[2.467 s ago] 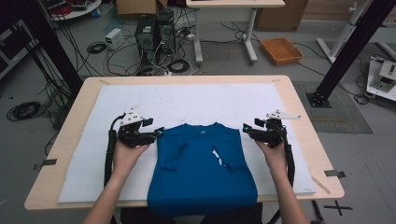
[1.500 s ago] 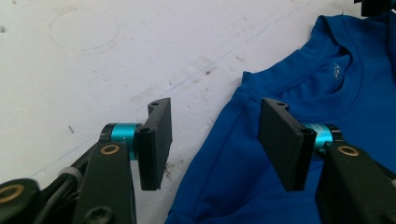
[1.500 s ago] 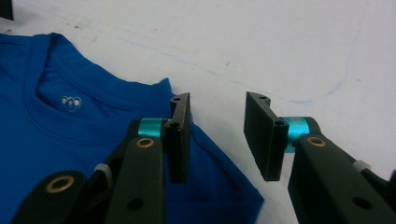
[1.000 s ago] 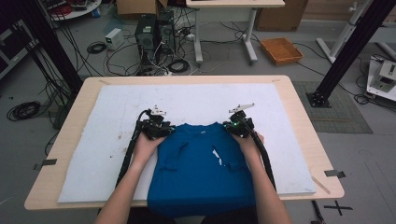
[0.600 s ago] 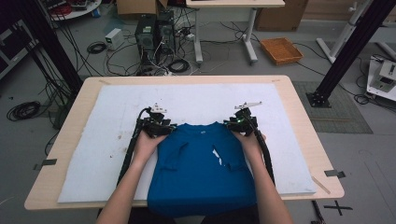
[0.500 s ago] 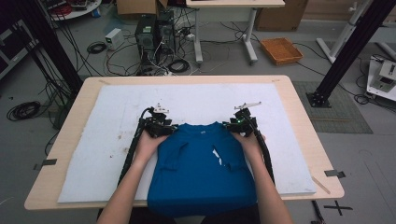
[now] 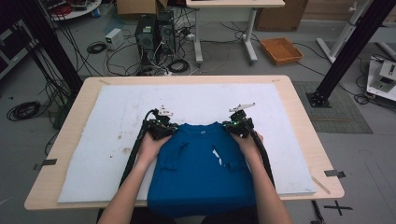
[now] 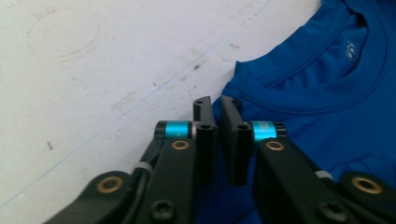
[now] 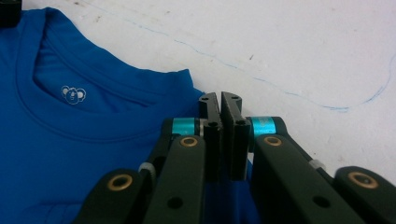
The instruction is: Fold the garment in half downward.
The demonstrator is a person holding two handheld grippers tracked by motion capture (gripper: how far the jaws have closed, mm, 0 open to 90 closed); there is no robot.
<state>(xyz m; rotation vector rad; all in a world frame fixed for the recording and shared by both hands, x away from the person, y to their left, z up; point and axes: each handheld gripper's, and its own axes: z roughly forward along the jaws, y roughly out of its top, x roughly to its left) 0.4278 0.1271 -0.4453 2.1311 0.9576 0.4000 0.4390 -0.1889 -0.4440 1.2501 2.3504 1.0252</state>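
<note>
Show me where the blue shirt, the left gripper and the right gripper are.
blue shirt (image 7: 198,179): high view, middle of the folded body.
left gripper (image 8: 217,105): left gripper view, between the jaw tips at the shirt's shoulder.
right gripper (image 9: 220,100): right gripper view, between the jaw tips at the shoulder edge.

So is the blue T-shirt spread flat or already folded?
Partly folded: the blue cotton T-shirt has both sleeves tucked inward over its front.

surface: wooden table (image 7: 70,140) | on it: stained white mat (image 7: 196,100), frame centre | on mat: blue T-shirt (image 7: 201,172), lower centre
</note>
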